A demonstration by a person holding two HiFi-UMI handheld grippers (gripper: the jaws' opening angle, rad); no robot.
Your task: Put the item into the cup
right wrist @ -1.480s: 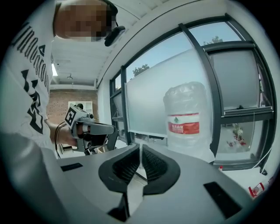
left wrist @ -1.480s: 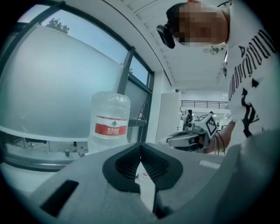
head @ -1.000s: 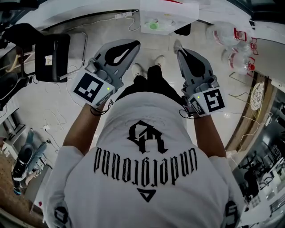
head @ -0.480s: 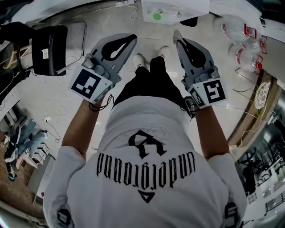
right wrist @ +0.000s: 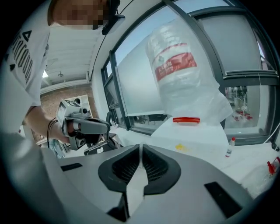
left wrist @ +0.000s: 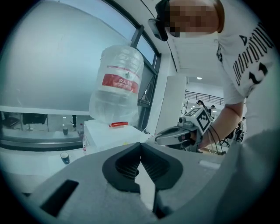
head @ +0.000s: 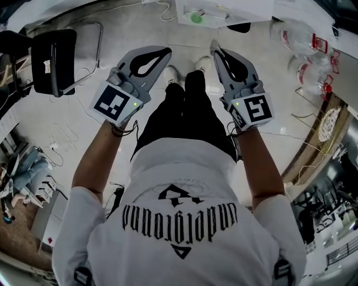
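I see no cup or item that I can tell apart as the task's own. In the head view my left gripper (head: 166, 52) and right gripper (head: 215, 47) are held out side by side above the floor, over the person's shoes (head: 174, 84). Both are shut with nothing between the jaws. In the left gripper view the left gripper (left wrist: 140, 145) has its jaws closed tip to tip, and the right gripper (left wrist: 174, 135) shows beyond it. In the right gripper view the right gripper (right wrist: 140, 147) is likewise closed and bare, with the left gripper (right wrist: 85, 127) off to its left.
A large water bottle (left wrist: 117, 85) stands inverted on a white box (left wrist: 109, 133) by the window; it also shows as the water bottle (right wrist: 179, 74). A black chair (head: 53, 53) stands at left, bagged bottles (head: 305, 44) at right, and a white bin (head: 224, 10) with something green lies ahead. Cables trail over the floor.
The head view has shifted, so the floor and chair slid toward the left. The right gripper sits slightly higher and further left. Both grippers stay shut and empty.
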